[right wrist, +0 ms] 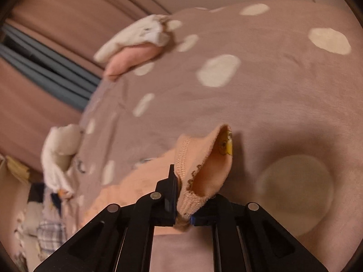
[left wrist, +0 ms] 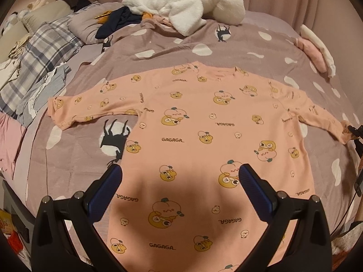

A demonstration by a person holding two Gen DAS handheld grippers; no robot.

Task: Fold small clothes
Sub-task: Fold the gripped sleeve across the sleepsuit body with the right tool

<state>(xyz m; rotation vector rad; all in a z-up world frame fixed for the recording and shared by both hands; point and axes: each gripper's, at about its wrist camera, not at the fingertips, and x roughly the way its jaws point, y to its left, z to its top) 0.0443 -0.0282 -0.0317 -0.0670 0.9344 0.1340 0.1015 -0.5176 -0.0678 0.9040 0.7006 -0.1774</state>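
The thin peach cotton shirt with cartoon prints (left wrist: 204, 136) lies flat on the spotted mauve bedcover (left wrist: 181, 43). It looks light and floppy, so cuffs and hem are good holds. The right gripper (right wrist: 183, 213) is clamped on a sleeve cuff (right wrist: 204, 170); the left gripper (left wrist: 180, 176) hovers with fingers apart over the hem.

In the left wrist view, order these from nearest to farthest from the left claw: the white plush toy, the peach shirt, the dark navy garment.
1. peach shirt, directly under the open left claw.
2. dark navy garment, far back, left of centre.
3. white plush toy, far back, centre; too close to call against the navy garment.
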